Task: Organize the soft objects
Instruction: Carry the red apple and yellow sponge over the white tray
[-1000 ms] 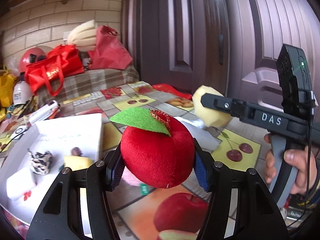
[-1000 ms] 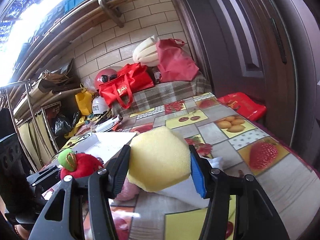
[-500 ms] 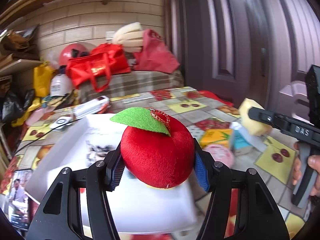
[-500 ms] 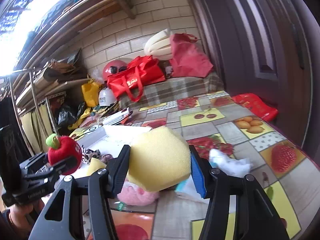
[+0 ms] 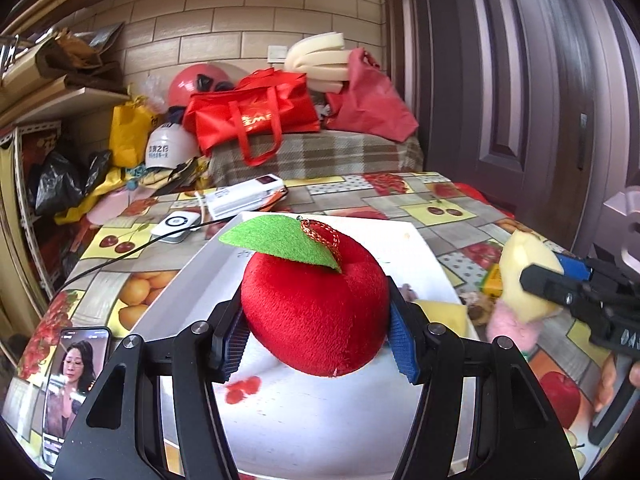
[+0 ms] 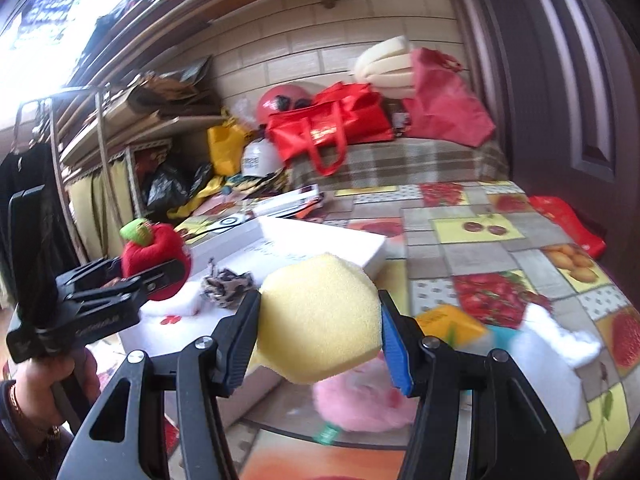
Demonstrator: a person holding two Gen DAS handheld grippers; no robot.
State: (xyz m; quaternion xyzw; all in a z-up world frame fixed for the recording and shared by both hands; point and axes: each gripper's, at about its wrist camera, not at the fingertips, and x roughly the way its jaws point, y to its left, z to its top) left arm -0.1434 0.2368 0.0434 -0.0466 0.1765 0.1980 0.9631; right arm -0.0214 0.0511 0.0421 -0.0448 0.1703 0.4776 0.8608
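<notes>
Plush red apple point(image 5: 316, 312) is sitting pinched at its midline in the left claw point(image 5: 316, 336) above the white tray point(image 5: 420, 248), light and squashy, while the right claw point(image 6: 318, 340) is squeezing a yellow sponge point(image 6: 320, 316) beside that tray.

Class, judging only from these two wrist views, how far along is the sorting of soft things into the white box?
Done: a patterned fabric piece lies in the white box.
In hand: left gripper holds the plush apple over the box; right gripper holds the yellow sponge.
Left: the pink plush on the table.
</notes>
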